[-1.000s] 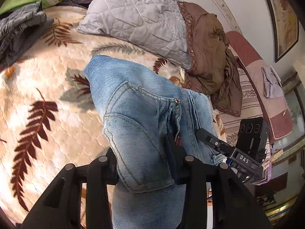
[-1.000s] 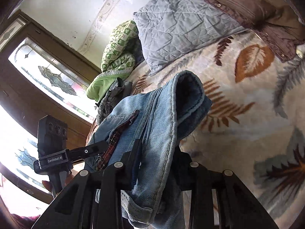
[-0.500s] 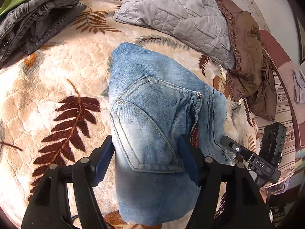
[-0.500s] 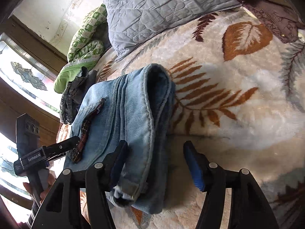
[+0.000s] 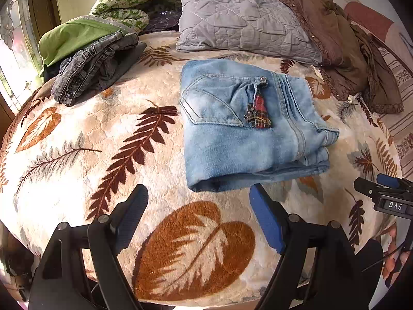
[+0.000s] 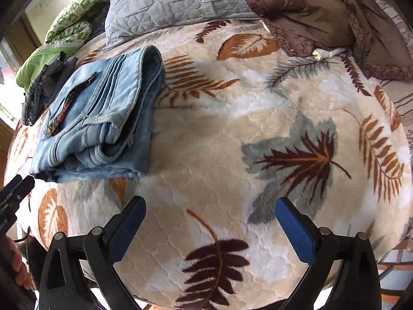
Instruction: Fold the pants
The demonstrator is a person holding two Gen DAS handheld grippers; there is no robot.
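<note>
Now the bed (image 5: 77,155) spreads ahead of both my claws; the folded pants (image 5: 247,129) lie flat just ahead of my left claw (image 5: 198,217), and ahead and to the left of my right claw (image 6: 210,226); both claws are opening with nothing between them; I judge the fold done, so I should draw back without snagging the near edge.

bright daylight, sharp, fisheye-warped edges
</note>
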